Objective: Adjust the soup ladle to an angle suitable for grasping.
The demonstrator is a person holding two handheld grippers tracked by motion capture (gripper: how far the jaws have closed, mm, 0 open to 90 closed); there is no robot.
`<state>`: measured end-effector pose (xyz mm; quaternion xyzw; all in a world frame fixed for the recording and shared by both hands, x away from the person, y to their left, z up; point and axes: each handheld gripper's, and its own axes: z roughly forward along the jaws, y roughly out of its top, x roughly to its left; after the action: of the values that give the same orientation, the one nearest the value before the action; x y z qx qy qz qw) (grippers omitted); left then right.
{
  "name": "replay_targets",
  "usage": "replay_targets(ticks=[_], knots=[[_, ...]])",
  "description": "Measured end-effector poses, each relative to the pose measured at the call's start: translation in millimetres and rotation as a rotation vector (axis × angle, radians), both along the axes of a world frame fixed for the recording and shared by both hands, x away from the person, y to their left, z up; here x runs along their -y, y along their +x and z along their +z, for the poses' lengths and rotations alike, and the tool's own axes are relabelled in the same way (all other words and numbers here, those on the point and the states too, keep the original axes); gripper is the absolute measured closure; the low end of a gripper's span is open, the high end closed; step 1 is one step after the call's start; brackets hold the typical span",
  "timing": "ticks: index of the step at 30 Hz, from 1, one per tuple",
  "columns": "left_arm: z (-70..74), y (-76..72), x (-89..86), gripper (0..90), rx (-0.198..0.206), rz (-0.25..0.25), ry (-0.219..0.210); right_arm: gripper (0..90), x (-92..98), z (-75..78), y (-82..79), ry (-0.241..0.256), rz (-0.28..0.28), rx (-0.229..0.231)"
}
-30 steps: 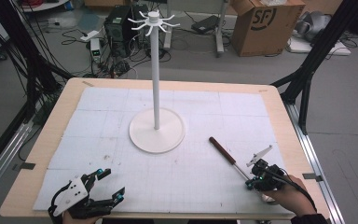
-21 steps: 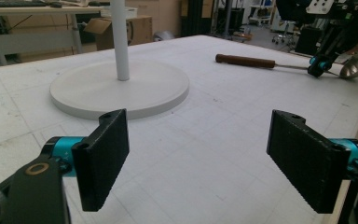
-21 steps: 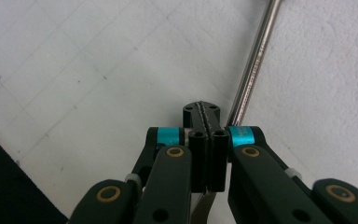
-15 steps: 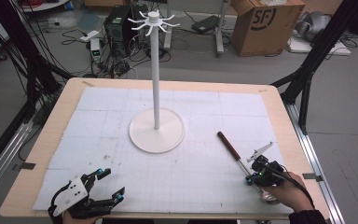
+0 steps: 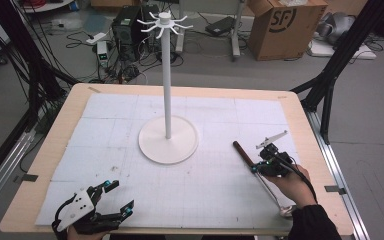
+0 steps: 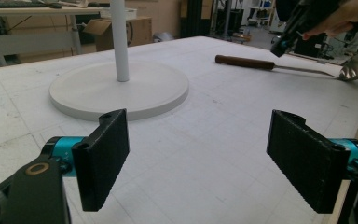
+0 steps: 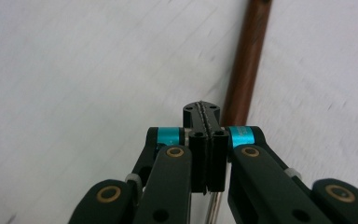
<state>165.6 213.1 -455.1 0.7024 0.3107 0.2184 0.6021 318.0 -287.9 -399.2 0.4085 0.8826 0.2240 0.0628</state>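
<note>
While the right gripper (image 5: 256, 166) hovers just above the long-handled ladle (image 5: 260, 178), its jaws are pressed flat together with nothing between them, as the right gripper view shows, with the brown wooden handle (image 7: 247, 65) running just beside the tips. From the high view, the ladle lies on the white mat (image 5: 130, 130) near the right edge of the bench (image 5: 45, 165), handle pointing toward the white stand (image 5: 168, 135) and the metal bowl (image 5: 286, 212) near the front edge, partly under the person's right hand (image 5: 294, 185). At the front left corner the left gripper (image 5: 116, 196) is released, jaws spread wide and holding nothing. Its own view looks across the mat at the stand's round base (image 6: 119, 88) and the ladle beyond.
</note>
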Motion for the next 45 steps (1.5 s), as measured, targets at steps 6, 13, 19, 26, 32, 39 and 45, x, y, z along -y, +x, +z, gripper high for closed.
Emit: replay_targets(ticks=[6, 13, 19, 26, 32, 39, 45], knots=[[0.8, -0.4, -1.4, 21.6, 0.003, -0.004, -0.006, 90.0, -2.8, -2.9, 25.5, 0.013, -0.077, 0.027], [1.5, -1.5, -0.7, 21.7, 0.005, -0.013, -0.019, 90.0, 0.7, -5.1, 44.1, 0.053, -0.128, 0.046], [1.4, -1.9, 0.2, 21.8, 0.001, -0.022, -0.018, 90.0, -6.1, -13.8, 53.1, 0.037, -0.15, 0.067], [1.6, -3.1, -0.6, 21.9, 0.001, -0.02, -0.019, 90.0, -11.2, -27.0, 58.5, 0.03, -0.173, 0.051], [1.9, -3.9, -0.7, 21.9, 0.003, -0.018, -0.02, 90.0, -14.3, -30.4, 56.1, 0.021, -0.156, 0.039], [2.1, -4.1, -0.1, 22.0, 0.005, -0.02, -0.016, 90.0, -18.1, -38.5, 50.3, 0.034, -0.139, 0.013], [2.3, -3.7, 0.8, 22.0, 0.005, -0.022, -0.013, 90.0, -24.8, -37.7, 45.5, 0.033, -0.095, 0.016]])
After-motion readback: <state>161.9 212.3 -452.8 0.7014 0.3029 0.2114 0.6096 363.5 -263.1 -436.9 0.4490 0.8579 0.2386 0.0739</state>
